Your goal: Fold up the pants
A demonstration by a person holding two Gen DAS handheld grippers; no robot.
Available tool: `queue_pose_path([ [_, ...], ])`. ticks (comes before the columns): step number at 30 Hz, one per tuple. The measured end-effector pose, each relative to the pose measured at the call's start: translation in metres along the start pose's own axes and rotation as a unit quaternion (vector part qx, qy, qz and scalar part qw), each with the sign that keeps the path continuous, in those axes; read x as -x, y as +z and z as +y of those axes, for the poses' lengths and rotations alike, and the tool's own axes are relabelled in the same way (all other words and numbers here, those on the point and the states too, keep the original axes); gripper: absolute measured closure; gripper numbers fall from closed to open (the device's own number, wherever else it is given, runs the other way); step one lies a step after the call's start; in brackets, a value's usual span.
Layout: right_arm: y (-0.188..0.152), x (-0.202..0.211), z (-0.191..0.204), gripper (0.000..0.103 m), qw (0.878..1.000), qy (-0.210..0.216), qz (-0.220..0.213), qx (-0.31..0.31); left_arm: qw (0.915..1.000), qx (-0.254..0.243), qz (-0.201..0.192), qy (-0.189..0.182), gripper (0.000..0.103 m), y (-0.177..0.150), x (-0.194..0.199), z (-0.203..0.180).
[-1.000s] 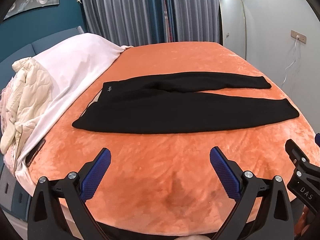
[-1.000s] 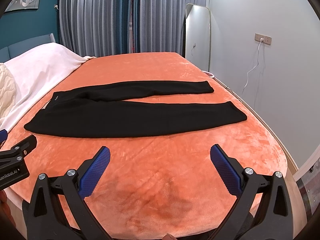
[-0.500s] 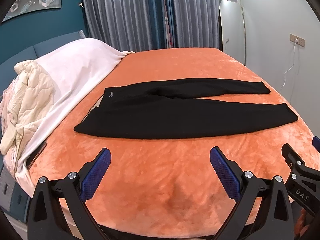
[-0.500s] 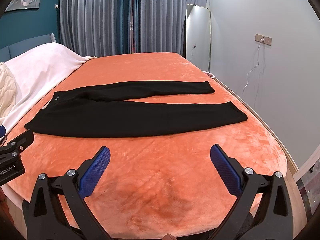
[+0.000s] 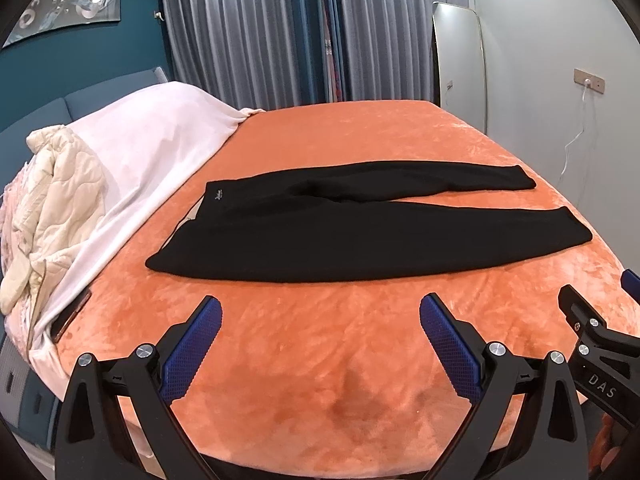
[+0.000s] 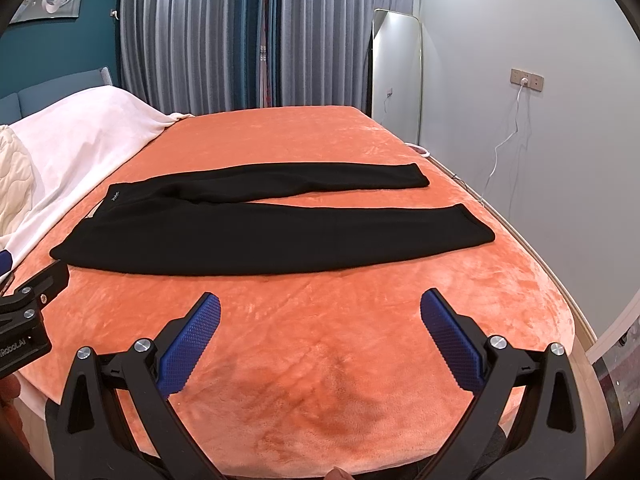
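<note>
Cream quilting [image 5: 52, 200] bunches at the far left of the bed, and beside it we see a white blanket [image 5: 148, 148] draped down to the edge of the orange plush cover [image 5: 340, 148]. Next along, the black pants [image 5: 320, 232] lie flat on that cover, waistband toward the blanket and both legs running out to the right. The far leg [image 6: 320, 180] is narrower and angles slightly away from the near leg [image 6: 304, 240], leaving a thin wedge of orange between them toward the cuffs. A small pale logo sits at the waistband corner.

We hold our left tool [image 5: 320, 344] low over the near edge of the bed, its blue-padded fingers [image 5: 192, 352] spread wide with nothing between them, well short of the pants. Our right tool [image 6: 320, 344] hangs the same way, fingers [image 6: 452, 344] wide apart and gripping nothing, with bare orange cover between it and the near leg. Each tool shows at the edge of the other's view.

Further right, a tall mirror [image 6: 396, 76] leans by the grey curtains [image 6: 224, 36], and a white cable [image 6: 504, 136] drops from a wall socket.
</note>
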State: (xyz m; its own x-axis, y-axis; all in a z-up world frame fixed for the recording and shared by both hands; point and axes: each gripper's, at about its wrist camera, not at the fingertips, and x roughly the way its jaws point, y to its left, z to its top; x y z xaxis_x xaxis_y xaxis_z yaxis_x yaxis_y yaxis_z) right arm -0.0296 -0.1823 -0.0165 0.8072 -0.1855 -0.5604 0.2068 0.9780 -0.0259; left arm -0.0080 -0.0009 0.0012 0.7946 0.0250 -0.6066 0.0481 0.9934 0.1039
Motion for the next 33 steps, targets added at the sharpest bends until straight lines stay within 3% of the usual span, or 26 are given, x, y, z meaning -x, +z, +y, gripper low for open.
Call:
queue_pose_path([
  [8, 0.000, 0.001, 0.001, 0.005, 1.000, 0.000, -0.002, 0.003, 0.9997, 0.005, 0.001, -0.024, 0.005, -0.001, 0.000, 0.002],
  [24, 0.002, 0.014, -0.009, 0.005, 1.000, -0.011, -0.013, 0.011, 0.9998, 0.006, -0.007, -0.017, 0.005, -0.001, 0.006, -0.003],
  [30, 0.004, -0.008, -0.026, 0.005, 1.000, -0.001, -0.010, 0.019, 0.9995, 0.017, -0.024, -0.008, 0.005, 0.002, -0.002, -0.012],
  [33, 0.010, -0.027, -0.037, 0.005, 1.000, 0.003, -0.001, 0.022, 0.9998, 0.016, -0.006, -0.003, 0.005, 0.009, -0.013, -0.017],
])
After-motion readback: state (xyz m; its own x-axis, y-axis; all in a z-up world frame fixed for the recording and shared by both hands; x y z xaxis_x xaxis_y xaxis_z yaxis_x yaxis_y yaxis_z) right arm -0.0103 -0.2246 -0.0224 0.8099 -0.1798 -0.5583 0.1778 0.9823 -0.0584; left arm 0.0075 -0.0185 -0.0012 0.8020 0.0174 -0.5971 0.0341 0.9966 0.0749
